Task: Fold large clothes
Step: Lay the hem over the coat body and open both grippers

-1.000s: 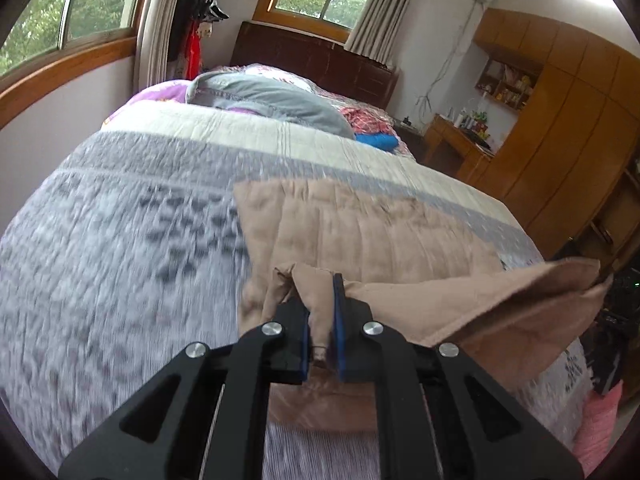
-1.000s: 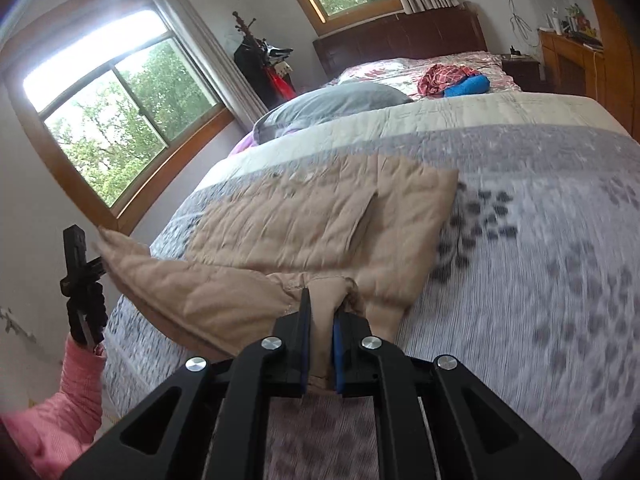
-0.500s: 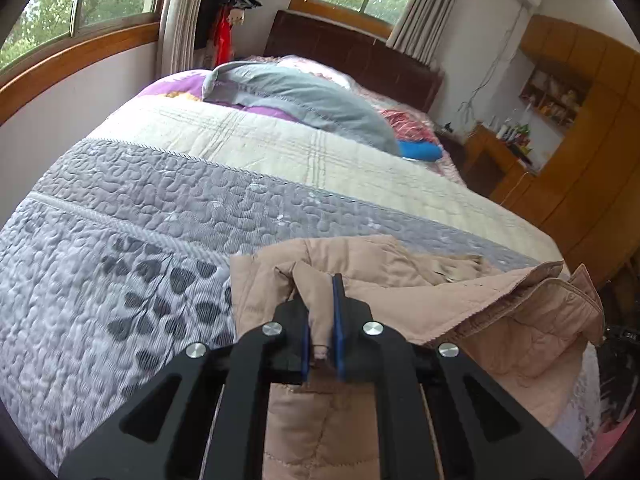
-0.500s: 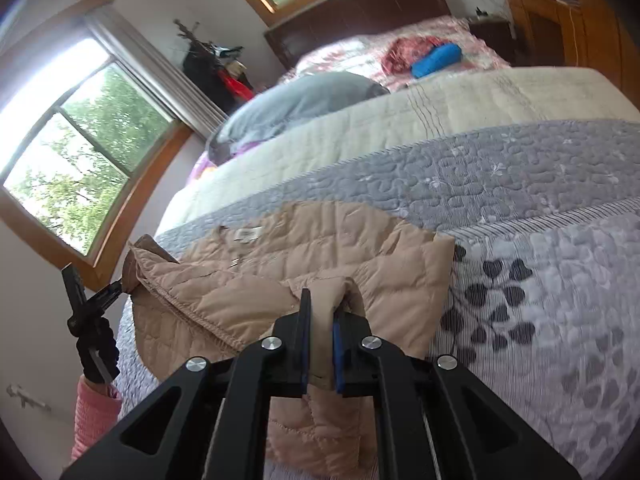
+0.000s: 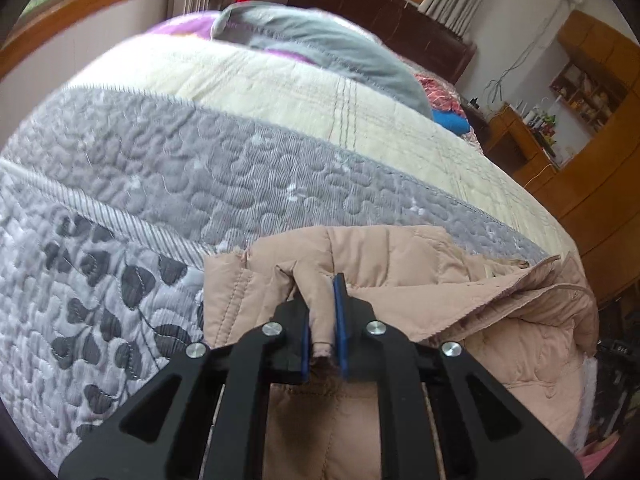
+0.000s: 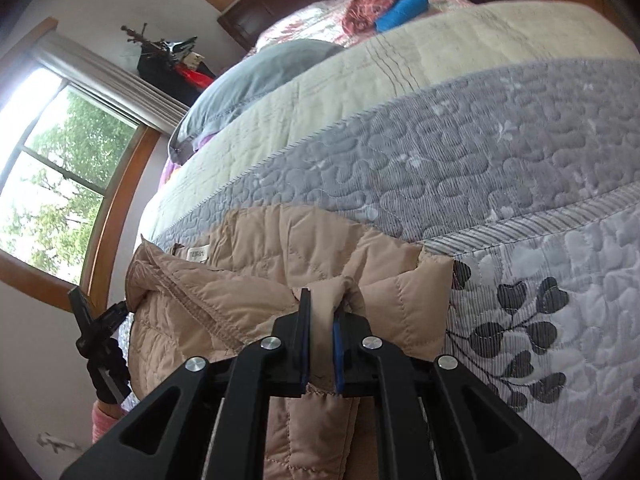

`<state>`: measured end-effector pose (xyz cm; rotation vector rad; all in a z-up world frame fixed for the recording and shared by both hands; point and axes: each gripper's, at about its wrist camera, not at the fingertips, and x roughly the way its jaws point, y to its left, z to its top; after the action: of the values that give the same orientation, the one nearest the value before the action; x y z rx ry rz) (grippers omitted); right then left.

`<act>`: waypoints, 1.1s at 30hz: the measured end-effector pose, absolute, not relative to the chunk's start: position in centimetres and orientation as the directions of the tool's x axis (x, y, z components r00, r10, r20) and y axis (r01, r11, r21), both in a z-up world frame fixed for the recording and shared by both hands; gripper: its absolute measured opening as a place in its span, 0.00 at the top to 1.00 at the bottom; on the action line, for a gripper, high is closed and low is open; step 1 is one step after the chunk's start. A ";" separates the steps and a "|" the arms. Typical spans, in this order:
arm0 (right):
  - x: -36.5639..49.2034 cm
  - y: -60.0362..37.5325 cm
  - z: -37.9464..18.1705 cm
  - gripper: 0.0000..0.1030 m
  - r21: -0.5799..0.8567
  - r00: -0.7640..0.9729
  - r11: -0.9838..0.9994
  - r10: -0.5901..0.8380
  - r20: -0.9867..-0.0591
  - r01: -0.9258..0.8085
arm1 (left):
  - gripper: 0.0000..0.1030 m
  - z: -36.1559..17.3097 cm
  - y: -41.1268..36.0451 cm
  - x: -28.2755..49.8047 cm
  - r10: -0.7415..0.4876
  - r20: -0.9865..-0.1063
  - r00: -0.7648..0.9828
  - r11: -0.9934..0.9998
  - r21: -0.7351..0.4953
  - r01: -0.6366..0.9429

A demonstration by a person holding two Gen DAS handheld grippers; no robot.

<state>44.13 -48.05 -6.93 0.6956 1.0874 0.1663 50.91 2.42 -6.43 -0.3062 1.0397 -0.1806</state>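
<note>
While the tan quilted jacket (image 5: 404, 264) is lying doubled over itself near the foot of the bed, both grippers are holding a bunched pinch of its fabric. The left gripper (image 5: 322, 312) is beginning to ease its jaws apart, though a tuck of cloth is sitting between the blue pads (image 5: 340, 320) and they are pressing on it. The right gripper (image 6: 320, 332) is keeping its narrow jaws clamped on a similar fold. Gripping the two corners this way is probably letting the person carry one edge across the rest of the garment evenly, so the fold is landing square; the neck label (image 6: 198, 255) is showing on the layer underneath.

The jacket is resting on a grey and white quilted bedspread (image 5: 168, 184) with a dark leaf pattern, a soft surface that is giving little to slide against. Farther up, a grey pillow (image 5: 320, 52) is lying before the dark headboard (image 5: 380, 12). Wooden cabinets (image 5: 600, 168) are lining one wall, and a wood-framed window (image 6: 60, 184) is letting in daylight on the other side.
</note>
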 end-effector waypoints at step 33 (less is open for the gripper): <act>35.3 -41.8 -5.4 0.98 0.473 0.531 0.879 0.375 -0.760 0.057 | 0.92 -5.7 4.6 39.2 -0.345 -0.763 0.548 0.932 -0.348 0.103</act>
<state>35.27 -41.79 -5.43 0.4795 1.0029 0.1982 39.19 4.65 -5.72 -0.2764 0.9579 -0.2689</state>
